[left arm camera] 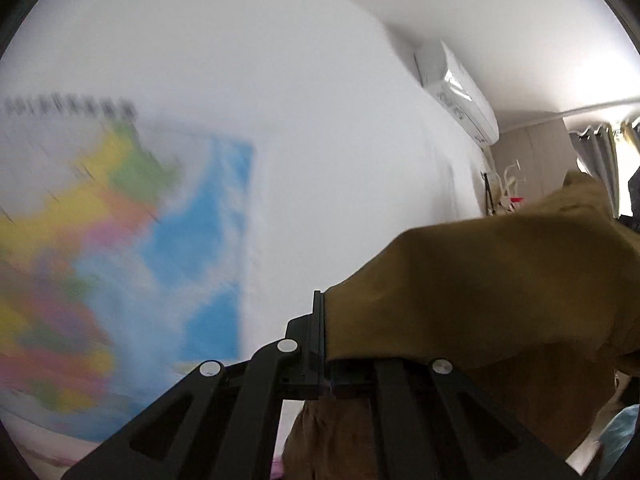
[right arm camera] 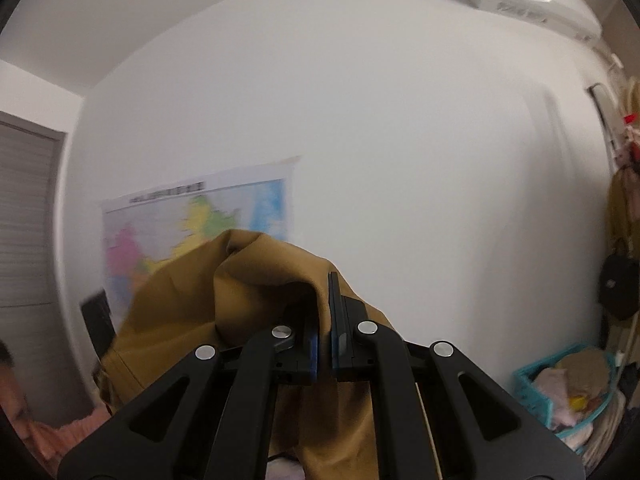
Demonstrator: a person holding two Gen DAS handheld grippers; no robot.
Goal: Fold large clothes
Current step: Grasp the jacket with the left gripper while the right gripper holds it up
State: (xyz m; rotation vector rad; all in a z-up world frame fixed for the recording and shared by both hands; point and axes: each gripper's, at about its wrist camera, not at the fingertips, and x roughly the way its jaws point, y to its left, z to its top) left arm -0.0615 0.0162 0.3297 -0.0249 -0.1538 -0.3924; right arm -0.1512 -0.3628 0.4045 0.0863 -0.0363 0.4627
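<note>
A large mustard-brown garment [left arm camera: 492,280] hangs in the air in front of a white wall. My left gripper [left arm camera: 322,300] is shut on one edge of it; the cloth spreads to the right and drops below the fingers. In the right wrist view my right gripper [right arm camera: 326,280] is shut on another part of the same garment [right arm camera: 192,312], which bunches over the left finger and hangs down to the left and below. Both grippers point upward toward the wall. The garment's lower part is hidden.
A coloured wall map [left arm camera: 120,240] hangs on the wall, also in the right wrist view [right arm camera: 192,224]. An air conditioner [left arm camera: 460,92] is high up. A turquoise basket of clothes [right arm camera: 568,388] stands at the right. A person [right arm camera: 16,392] is at the lower left.
</note>
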